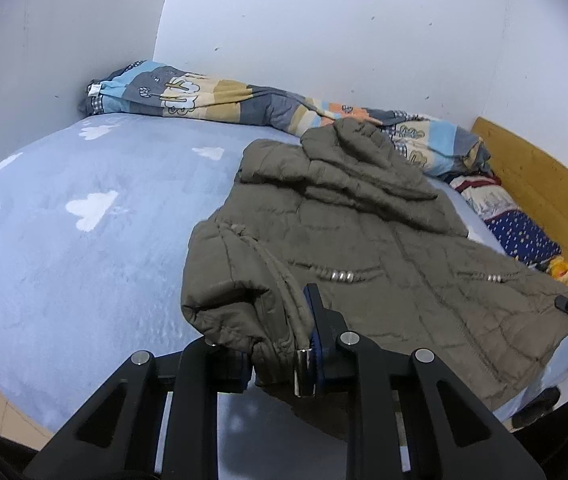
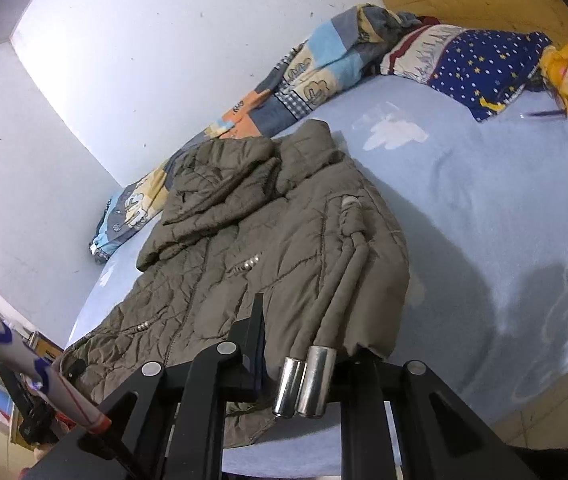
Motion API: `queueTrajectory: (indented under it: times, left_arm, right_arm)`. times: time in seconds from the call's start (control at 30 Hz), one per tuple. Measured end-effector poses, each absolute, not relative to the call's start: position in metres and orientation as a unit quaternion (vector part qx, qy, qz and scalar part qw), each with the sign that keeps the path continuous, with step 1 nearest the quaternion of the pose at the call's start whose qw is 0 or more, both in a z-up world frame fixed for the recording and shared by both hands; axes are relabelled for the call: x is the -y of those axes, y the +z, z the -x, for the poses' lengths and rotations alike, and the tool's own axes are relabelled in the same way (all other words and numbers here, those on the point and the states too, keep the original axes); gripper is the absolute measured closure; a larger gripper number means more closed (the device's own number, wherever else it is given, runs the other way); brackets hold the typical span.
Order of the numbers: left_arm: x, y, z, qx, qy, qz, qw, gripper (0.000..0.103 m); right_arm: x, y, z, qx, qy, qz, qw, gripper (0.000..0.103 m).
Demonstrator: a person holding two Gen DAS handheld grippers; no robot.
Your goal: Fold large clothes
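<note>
Lifting jacket (image 1: 344, 216) hem off bed (image 1: 83, 240); left gripper (image 1: 279, 356), right gripper (image 2: 304, 364) both pinching hem; raise evenly, keep hem taut toward collar.

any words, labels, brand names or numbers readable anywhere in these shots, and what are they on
None can be read.
Patchwork quilt: cartoon prints with what look like letter shapes, too blurred to read.
White tag on the quilt's corner: too small to read.
Olive jacket: no lettering shows, only metal beads and cord ends.
Star-print pillow: pattern only, no text.
</note>
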State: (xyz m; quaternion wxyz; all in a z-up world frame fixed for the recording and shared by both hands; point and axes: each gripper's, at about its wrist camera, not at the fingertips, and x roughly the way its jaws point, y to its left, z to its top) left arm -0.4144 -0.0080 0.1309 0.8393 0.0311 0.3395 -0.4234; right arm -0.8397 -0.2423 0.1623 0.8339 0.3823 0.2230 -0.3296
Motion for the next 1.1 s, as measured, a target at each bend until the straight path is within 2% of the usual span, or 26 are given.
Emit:
queueTrajectory:
  times: [0.4, 0.7, 0.9, 1.1]
  left_arm:
    - [0.046, 0.196, 0.375, -0.303, -0.435, -0.002, 0.848, 0.082]
    - [0.118, 0.239, 0.323, -0.288, -0.431, 0.007, 0.855, 0.082]
    - [0.190, 0.246, 0.273, -0.285, -0.426, 0.002, 0.859, 0.082]
    - [0.269, 0.230, 0.216, -0.309, -0.412, -0.006, 0.857, 0.079]
  right_arm:
    - [0.282, 0.222, 0.813, -0.189, -0.299, -0.376, 0.856, 0.088]
    - [0.345, 0.262, 0.766, -0.173, -0.296, -0.358, 0.868, 0.088]
    - [0.417, 0.265, 0.712, -0.178, -0.307, -0.352, 0.866, 0.088]
    - [0.489, 0.245, 0.652, -0.190, -0.320, -0.356, 0.857, 0.088]
